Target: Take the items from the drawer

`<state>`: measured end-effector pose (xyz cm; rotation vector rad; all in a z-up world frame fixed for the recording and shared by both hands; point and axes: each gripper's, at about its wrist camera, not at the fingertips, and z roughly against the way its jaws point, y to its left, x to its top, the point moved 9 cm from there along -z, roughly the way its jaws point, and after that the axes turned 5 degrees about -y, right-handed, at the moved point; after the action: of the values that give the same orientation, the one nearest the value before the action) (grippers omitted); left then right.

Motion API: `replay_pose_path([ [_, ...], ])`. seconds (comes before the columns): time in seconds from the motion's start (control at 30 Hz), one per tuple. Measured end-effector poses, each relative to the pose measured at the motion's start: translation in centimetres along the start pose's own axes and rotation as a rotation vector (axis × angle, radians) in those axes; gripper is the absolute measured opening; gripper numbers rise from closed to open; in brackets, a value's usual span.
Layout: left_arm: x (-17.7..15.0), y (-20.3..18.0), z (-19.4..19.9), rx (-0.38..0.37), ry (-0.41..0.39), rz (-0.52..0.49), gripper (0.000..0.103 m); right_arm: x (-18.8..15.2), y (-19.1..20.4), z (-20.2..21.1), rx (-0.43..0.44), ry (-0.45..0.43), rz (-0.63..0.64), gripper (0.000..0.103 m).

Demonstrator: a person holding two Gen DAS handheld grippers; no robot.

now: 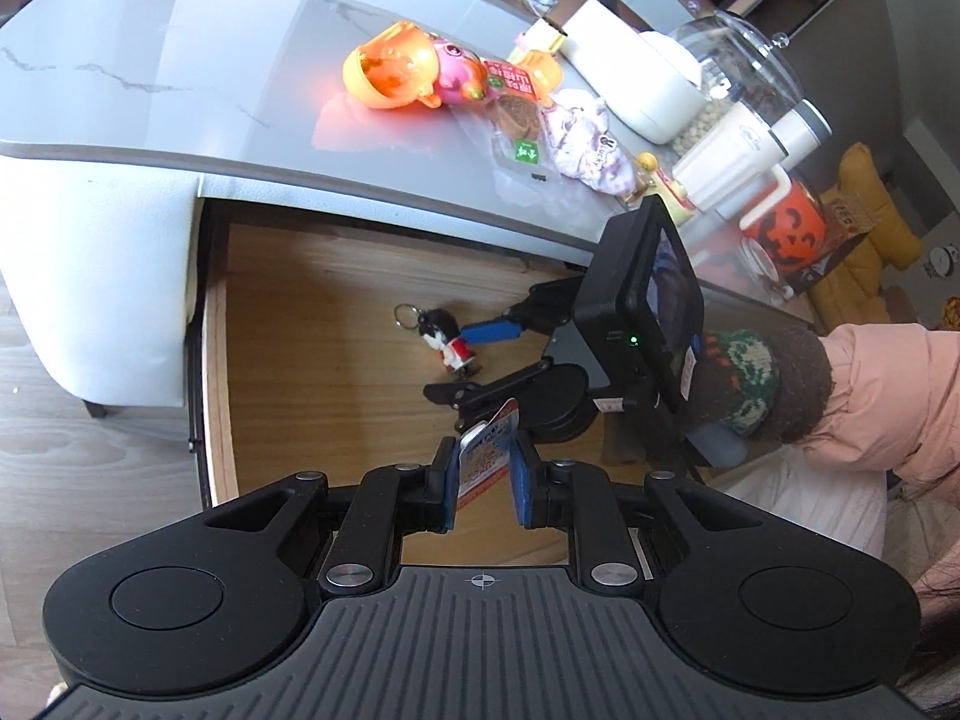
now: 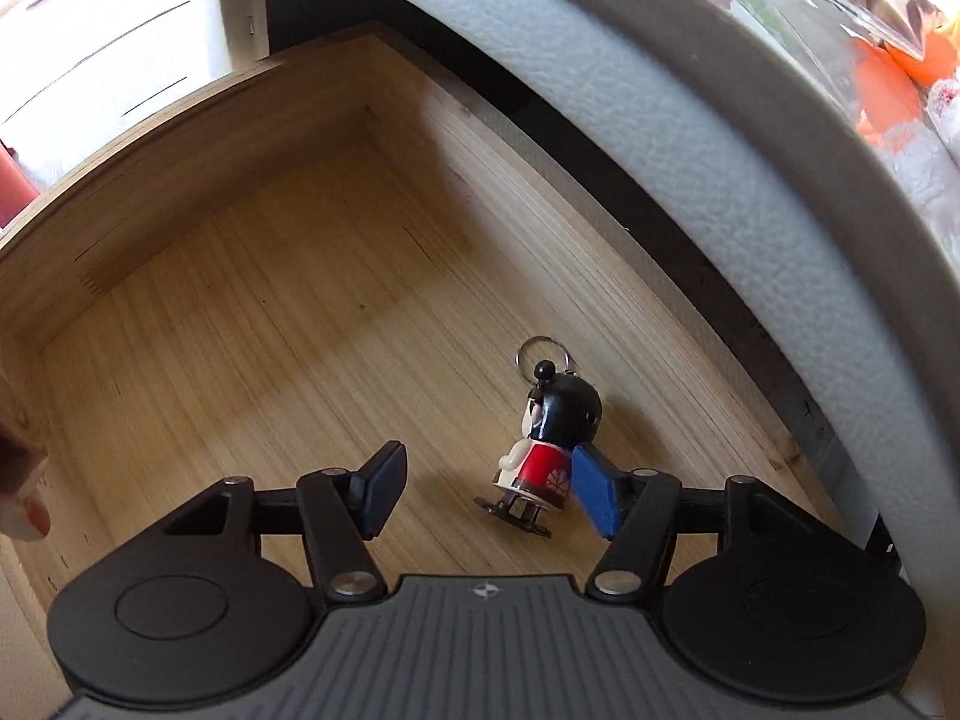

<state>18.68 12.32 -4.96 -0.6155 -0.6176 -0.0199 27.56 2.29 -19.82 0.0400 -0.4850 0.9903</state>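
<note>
While the drawer (image 2: 252,276) stands pulled out beneath the worktop (image 1: 198,90), only one thing shows on its wooden floor: a small doll keychain (image 2: 543,450) with black hair and a red dress, lying near the back; so the task looks close to done, with this figure left to lift and a packet yet to set down. The left tongs (image 1: 483,480) are clenched on a small printed packet (image 1: 489,450), held above the drawer; its print is too small to read. The right tongs (image 2: 486,492) are released, reaching down with the keychain between the pads and just beside the right-hand one; no grip yet. On the worktop lie an orange toy (image 1: 393,69), a clear snack packet (image 1: 519,120) with unreadable red and green labels, and a pink-patterned pouch (image 1: 588,144) marked "Lucky".
</note>
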Motion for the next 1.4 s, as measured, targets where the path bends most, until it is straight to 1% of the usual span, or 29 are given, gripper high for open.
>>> replay_pose_path([
  [0.03,0.0,-0.1,0.0,0.001,0.000,-0.005,0.021,0.0,0.1,0.2,-0.001,0.001,0.009,0.045],
  [0.07,0.1,-0.2,-0.1,0.003,0.000,-0.011,0.021,0.0,0.2,0.6,-0.002,0.005,0.030,0.035],
  [0.1,0.1,-0.4,-0.2,0.005,0.000,-0.019,0.021,-0.1,0.5,1.1,0.017,0.017,0.043,0.026],
  [0.13,0.2,-0.6,-0.3,0.007,0.000,-0.028,0.021,-0.4,0.6,1.7,0.048,0.032,0.028,0.025],
  [0.2,0.4,-1.2,-0.5,0.012,-0.004,-0.049,0.021,-1.1,0.6,3.1,0.057,0.039,0.023,0.023],
  [0.23,0.4,-1.4,-0.6,0.014,-0.006,-0.060,0.021,-1.5,0.5,3.9,0.049,0.029,0.028,0.019],
  [0.27,0.5,-1.6,-0.7,0.018,-0.007,-0.068,0.021,-1.8,0.3,4.8,0.036,0.016,0.028,0.012],
  [0.3,0.5,-1.8,-0.8,0.025,-0.009,-0.074,0.021,-2.2,-0.2,5.8,0.023,0.007,0.017,0.000],
  [0.4,0.8,-2.3,-1.1,0.045,-0.012,-0.087,0.021,-3.3,-1.5,8.6,0.040,-0.003,-0.068,0.000],
  [0.43,0.8,-2.5,-1.1,0.048,-0.013,-0.088,0.021,-3.8,-1.8,9.5,0.040,-0.010,-0.077,0.000],
  [0.5,1.0,-3.2,-1.2,0.046,-0.021,-0.086,0.021,-4.7,-1.7,10.9,0.050,-0.027,-0.062,0.001],
  [0.57,1.0,-3.9,-1.2,0.041,-0.032,-0.086,0.021,-4.9,-1.2,11.4,0.082,-0.026,-0.033,0.004],
  [0.6,0.9,-4.1,-1.3,0.041,-0.035,-0.085,0.021,-4.9,-1.0,11.2,0.089,-0.021,-0.011,0.009],
  [0.63,0.8,-4.2,-1.3,0.043,-0.036,-0.085,0.021,-5.4,-0.9,10.7,0.092,-0.011,0.015,0.018],
  [0.67,0.8,-4.2,-1.4,0.047,-0.035,-0.087,0.021,-5.2,-0.8,10.1,0.097,-0.003,0.028,0.025],
  [0.7,0.7,-4.1,-1.4,0.049,-0.034,-0.090,0.021,-5.3,0.2,9.4,0.102,0.002,0.035,0.040],
  [0.73,0.7,-4.0,-1.4,0.047,-0.034,-0.090,0.021,-5.1,0.4,8.7,0.110,0.009,0.041,0.048],
  [0.87,0.0,-3.1,-1.5,0.035,-0.010,-0.069,0.021,-4.3,0.8,5.3,0.126,0.087,0.042,0.048],
  [0.97,-0.5,-2.8,-1.4,0.023,0.003,-0.068,0.021,-4.0,0.6,3.2,0.098,0.122,0.054,0.052],
  [1.03,-0.7,-2.9,-1.3,0.011,0.009,-0.069,0.021,-3.9,0.5,1.6,0.109,0.159,0.044,0.055],
  [1.1,-1.0,-2.9,-1.4,0.007,0.021,-0.074,0.021,-4.1,0.5,0.8,0.131,0.178,0.016,0.054],
  [1.13,-1.1,-2.9,-1.5,0.006,0.029,-0.080,0.021,-3.9,0.7,0.9,0.148,0.179,0.011,0.048],
  [1.17,-1.3,-3.0,-1.6,0.004,0.036,-0.085,0.021,-3.8,0.9,1.1,0.153,0.184,0.017,0.039],
  [1.2,-1.4,-3.1,-1.7,0.002,0.042,-0.088,0.021,-3.8,1.1,1.4,0.148,0.182,0.032,0.026],
  [1.3,-1.6,-3.5,-1.9,-0.001,0.056,-0.109,0.021,-4.1,1.8,3.7,0.132,0.150,0.097,0.026],
  [1.4,-1.7,-3.9,-2.2,-0.006,0.065,-0.124,0.021,-4.6,2.3,7.3,0.157,0.114,0.081,0.026],
])
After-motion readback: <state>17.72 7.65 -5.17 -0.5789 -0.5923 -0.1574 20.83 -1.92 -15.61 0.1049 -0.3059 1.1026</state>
